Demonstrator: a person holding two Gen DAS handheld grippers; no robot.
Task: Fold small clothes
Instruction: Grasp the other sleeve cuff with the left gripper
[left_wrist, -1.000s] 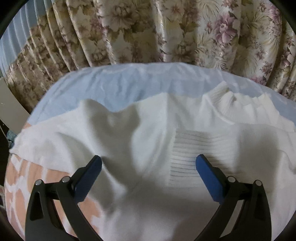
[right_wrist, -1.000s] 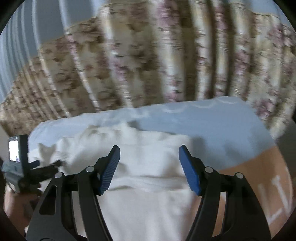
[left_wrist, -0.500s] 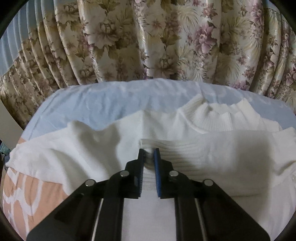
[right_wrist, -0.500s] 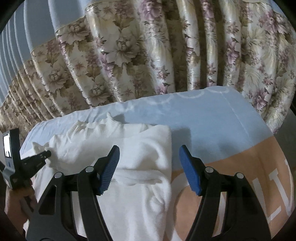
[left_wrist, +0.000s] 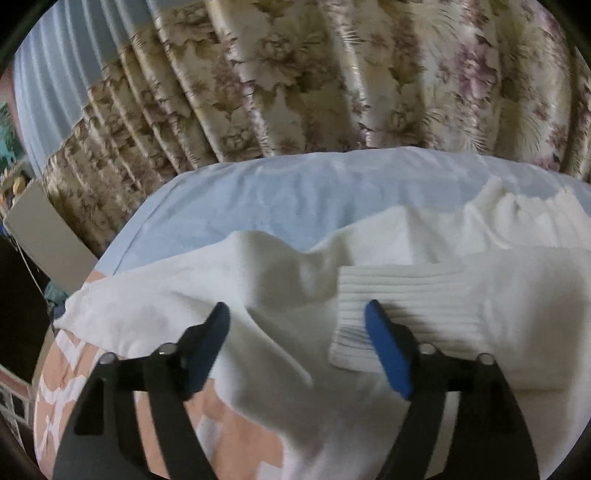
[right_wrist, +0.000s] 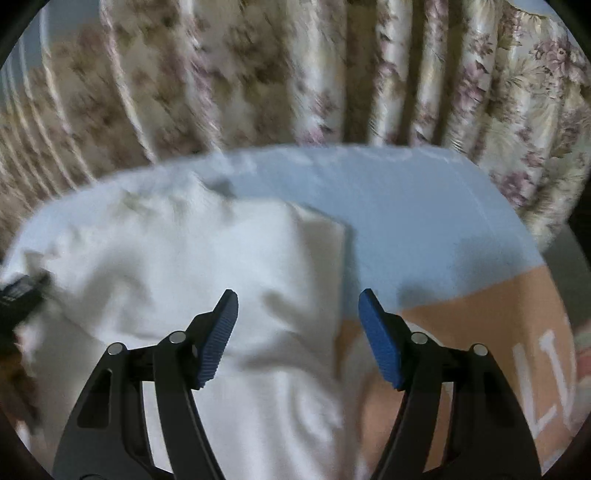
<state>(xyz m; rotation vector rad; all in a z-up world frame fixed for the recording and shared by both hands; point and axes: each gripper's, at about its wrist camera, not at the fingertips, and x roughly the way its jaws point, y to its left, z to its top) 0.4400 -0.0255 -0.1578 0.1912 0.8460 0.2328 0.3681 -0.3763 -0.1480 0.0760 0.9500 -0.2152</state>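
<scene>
White knit sweater (left_wrist: 388, 258) lay spread across the bed, its body over the orange-and-white patterned cover (left_wrist: 236, 432) and its ribbed collar (left_wrist: 524, 210) up toward the pale blue pillow (left_wrist: 295, 192). Floral curtain (left_wrist: 332, 81) hung behind the bed.

From the right-wrist view, the right side of the sweater (right_wrist: 229, 266) looked already folded inward: the edge ran straight beside bare blue pillow (right_wrist: 424, 229), and no sleeve trailed out on that side. From the left-wrist view, a sleeve lay across the chest, ending in the ribbed cuff (left_wrist: 402, 314), which rested flat on the body. The left shoulder and side were bunched into soft ridges, not yet folded.

Left gripper (left_wrist: 297, 332) hung just above the cloth with its blue pads wide apart and nothing between them; the right-hand pad overlapped the cuff in the picture, contact unclear. Right gripper (right_wrist: 297, 325) was likewise spread and empty, straddling the sweater's right edge. That view was motion-blurred, so fine detail was lost.

Judgement: sleeve-folding step, roughly midway. The next move probably called for taking the loose left side or left sleeve and laying it across the chest, then folding the hem up to the collar. Soft knit would sag, so a pinch near the fold line seemed advisable.
</scene>
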